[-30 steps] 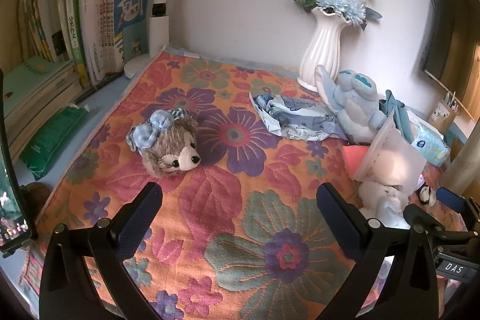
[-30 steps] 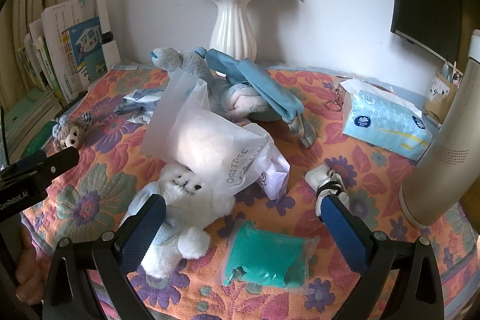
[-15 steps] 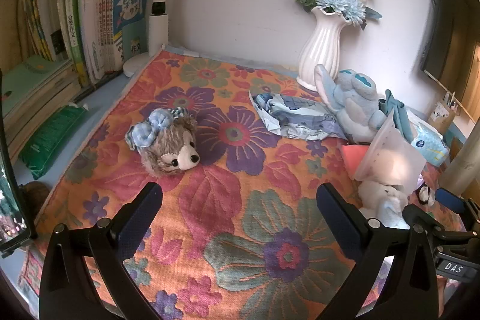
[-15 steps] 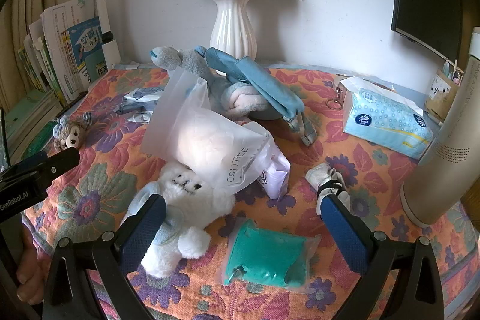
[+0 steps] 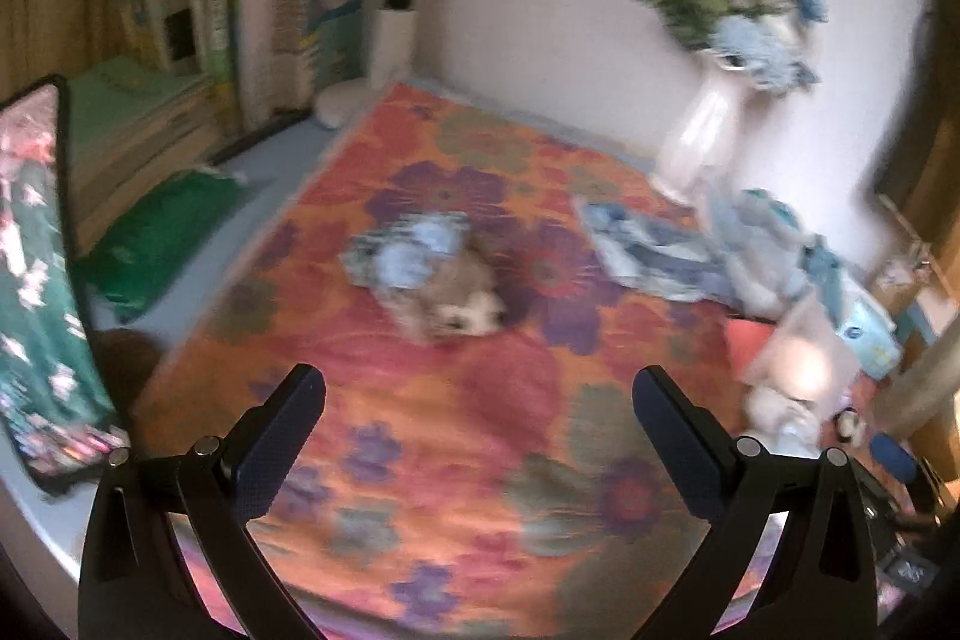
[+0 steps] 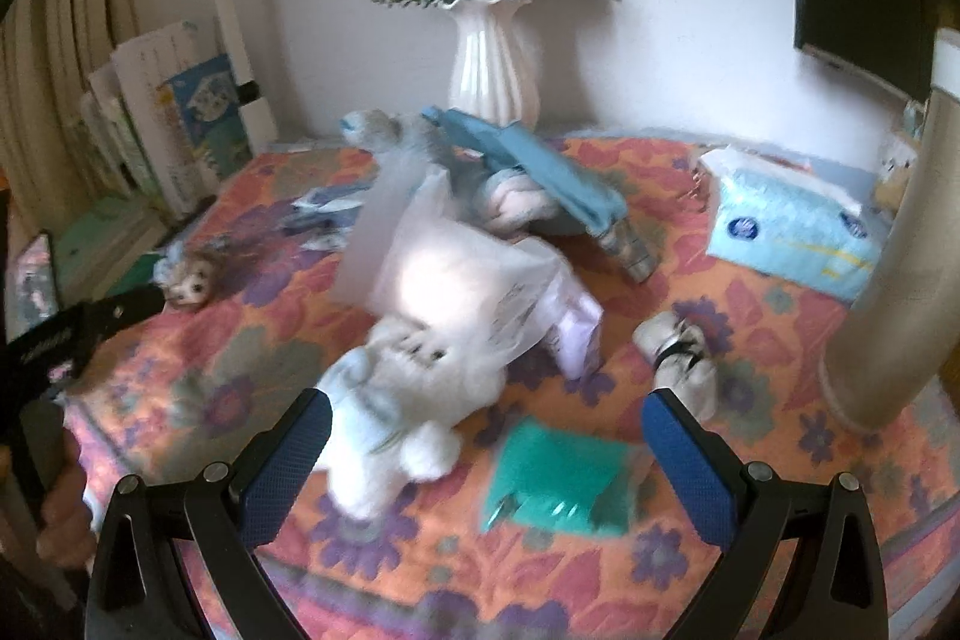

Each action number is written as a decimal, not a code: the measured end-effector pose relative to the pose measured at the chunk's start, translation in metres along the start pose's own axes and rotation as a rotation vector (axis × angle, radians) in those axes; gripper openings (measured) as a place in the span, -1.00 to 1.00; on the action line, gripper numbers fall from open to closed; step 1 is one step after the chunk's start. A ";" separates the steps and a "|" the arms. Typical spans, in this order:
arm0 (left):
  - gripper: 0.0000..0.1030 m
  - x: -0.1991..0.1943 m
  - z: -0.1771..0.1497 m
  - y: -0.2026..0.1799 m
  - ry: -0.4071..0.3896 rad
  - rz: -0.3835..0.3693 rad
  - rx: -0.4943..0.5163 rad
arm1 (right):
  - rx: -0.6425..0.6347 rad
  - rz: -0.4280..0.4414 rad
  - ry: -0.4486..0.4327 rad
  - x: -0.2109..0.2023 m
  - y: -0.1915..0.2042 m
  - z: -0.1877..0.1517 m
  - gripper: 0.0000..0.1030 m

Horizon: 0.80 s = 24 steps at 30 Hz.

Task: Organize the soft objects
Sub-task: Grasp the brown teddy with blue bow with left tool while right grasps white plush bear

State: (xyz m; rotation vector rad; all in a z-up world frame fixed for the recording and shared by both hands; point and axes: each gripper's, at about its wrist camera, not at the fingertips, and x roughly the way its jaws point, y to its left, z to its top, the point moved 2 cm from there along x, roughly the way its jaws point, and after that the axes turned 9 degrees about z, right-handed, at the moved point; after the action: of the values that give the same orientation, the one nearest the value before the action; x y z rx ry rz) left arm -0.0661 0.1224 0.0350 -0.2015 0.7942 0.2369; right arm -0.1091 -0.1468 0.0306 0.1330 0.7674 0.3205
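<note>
Left wrist view, blurred throughout: the left gripper (image 5: 478, 403) hangs above the floral cloth (image 5: 420, 460) with its jaws spread wide and nothing between them. Straight ahead of the gap, well apart from the fingertips, lies a small brown plush toy with a blue bow (image 5: 435, 283). Farther ahead and to the right of it sits a crumpled blue-and-white fabric piece (image 5: 651, 253), and beyond that a white ribbed vase (image 5: 699, 142) with blue flowers stands by the wall. To the left of the left finger a green packet (image 5: 159, 235) rests beside upright books (image 5: 324, 10).

In the right wrist view the right gripper (image 6: 486, 427) is also wide open and empty. A white plush animal (image 6: 390, 418) lies just ahead of its left finger, partly under a translucent plastic bag (image 6: 456, 280). Between the fingers, near the right one, lies a teal packet (image 6: 561, 478). A small white rolled soft item with a black band (image 6: 681, 355) sits just beyond the right fingertip. Farther ahead a blue plush toy (image 6: 528, 178) lies in front of the vase (image 6: 495, 64), and a light blue tissue pack (image 6: 792, 232) sits off to the right.
</note>
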 end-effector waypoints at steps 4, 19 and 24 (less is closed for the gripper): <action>0.99 0.013 0.017 0.001 0.079 0.015 0.037 | 0.061 0.118 0.049 0.001 0.006 -0.005 1.00; 0.09 0.086 0.038 -0.011 0.155 0.083 0.014 | 0.074 0.085 0.240 0.057 0.028 0.010 0.72; -0.19 0.081 0.037 -0.013 0.101 0.085 0.038 | 0.005 0.007 0.269 0.071 0.035 0.004 0.20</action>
State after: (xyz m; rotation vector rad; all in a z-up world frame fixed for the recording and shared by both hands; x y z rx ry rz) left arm 0.0174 0.1309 0.0023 -0.1445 0.9084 0.2932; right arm -0.0666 -0.0905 -0.0060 0.0981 1.0346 0.3470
